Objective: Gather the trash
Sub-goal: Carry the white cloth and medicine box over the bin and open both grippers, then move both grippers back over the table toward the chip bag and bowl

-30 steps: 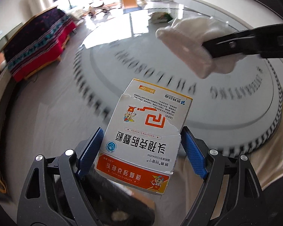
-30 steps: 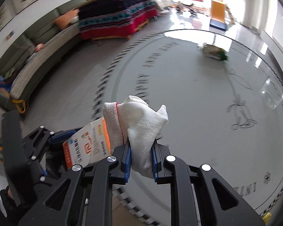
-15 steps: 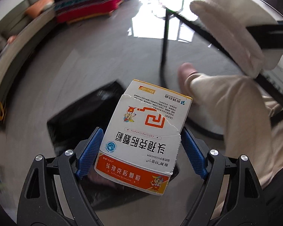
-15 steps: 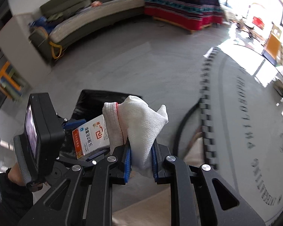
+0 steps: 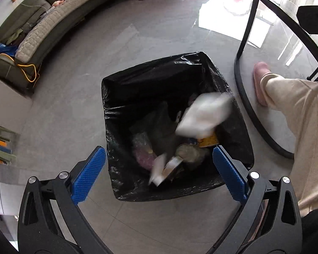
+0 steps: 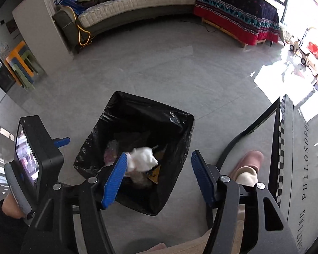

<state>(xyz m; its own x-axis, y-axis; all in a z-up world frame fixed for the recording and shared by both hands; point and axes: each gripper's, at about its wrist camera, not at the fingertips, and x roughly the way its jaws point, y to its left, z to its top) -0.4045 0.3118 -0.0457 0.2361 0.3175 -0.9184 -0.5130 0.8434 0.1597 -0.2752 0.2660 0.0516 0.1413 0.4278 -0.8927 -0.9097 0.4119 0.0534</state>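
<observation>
text: "PHILOSOPH" | on: round table top (image 6: 296, 169) | lettering partly cut off at edge

A lined trash bin (image 5: 159, 80) is seen on the floor (image 5: 78, 89) ahead of and between the fingers (image 5: 89, 173), with a cloth (image 5: 203, 114) and a carton (image 5: 159, 169) inside; a sofa (image 5: 53, 21) lies beyond, a tabletop (image 6: 303, 148) to the right.

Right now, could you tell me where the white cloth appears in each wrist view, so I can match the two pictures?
Left wrist: the white cloth is blurred, right of centre, over the black-lined bin.
Right wrist: white cloth low and centre, inside the bin's mouth, beside the left blue pad.
Shared landmark: the pink slipper, right of the bin in both.
</observation>
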